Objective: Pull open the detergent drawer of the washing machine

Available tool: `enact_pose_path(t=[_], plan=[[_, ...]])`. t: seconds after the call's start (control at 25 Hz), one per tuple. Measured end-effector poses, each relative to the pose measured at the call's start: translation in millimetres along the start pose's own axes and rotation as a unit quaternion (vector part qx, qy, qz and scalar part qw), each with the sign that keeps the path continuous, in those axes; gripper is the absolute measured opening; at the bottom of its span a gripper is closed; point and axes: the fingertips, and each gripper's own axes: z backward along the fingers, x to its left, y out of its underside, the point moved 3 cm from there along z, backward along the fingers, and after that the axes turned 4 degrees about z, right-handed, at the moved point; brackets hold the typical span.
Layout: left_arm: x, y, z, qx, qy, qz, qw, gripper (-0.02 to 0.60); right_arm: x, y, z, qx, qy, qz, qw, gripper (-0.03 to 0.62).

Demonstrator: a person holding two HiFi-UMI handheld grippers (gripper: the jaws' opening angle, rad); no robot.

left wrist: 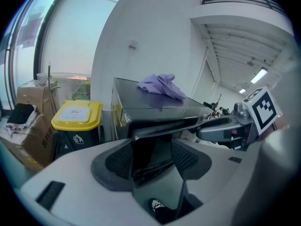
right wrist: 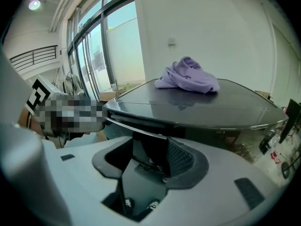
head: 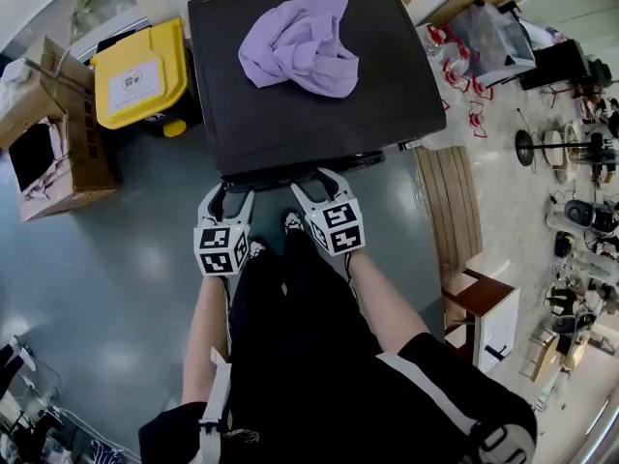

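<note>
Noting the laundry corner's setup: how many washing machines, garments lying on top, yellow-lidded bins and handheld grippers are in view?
washing machine: 1
purple garment: 1
yellow-lidded bin: 1
grippers: 2, the left gripper and the right gripper
Total: 5

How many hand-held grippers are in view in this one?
2. The left hand-held gripper and the right hand-held gripper are side by side at the front edge of the washing machine, both with jaws apart. No others appear hidden.

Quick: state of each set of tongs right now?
Left tongs: open, nothing gripped, at the washing machine front edge.
Right tongs: open, nothing gripped.
</note>
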Motion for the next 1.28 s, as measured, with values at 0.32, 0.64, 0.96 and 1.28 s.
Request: enact_pose_path(t=[0.32, 0.64, 0.96, 1.28], plan=[[-3, 0, 6, 0.005, -0.004, -0.008, 1.0, 0.241, 3, 1, 5, 0.001, 0.008, -0.007, 1.0, 0.224], [-6, 0, 11, -0.007, -0.004, -0.009, 0.9999, 0.241, 5, 4, 9, -0.003, 0.014, -0.011, 1.0, 0.222], [-9, 3, 14, -0.003, -0.006, -0.011, 0.9999, 0.241, 6, 7, 14, -0.002, 0.014, -0.014, 1.0, 0.216], [-14, 7, 21, -0.002, -0.005, -0.011, 0.9999, 0.241, 10, 11, 22, -0.002, 0.017, -0.016, 1.0, 0.212]])
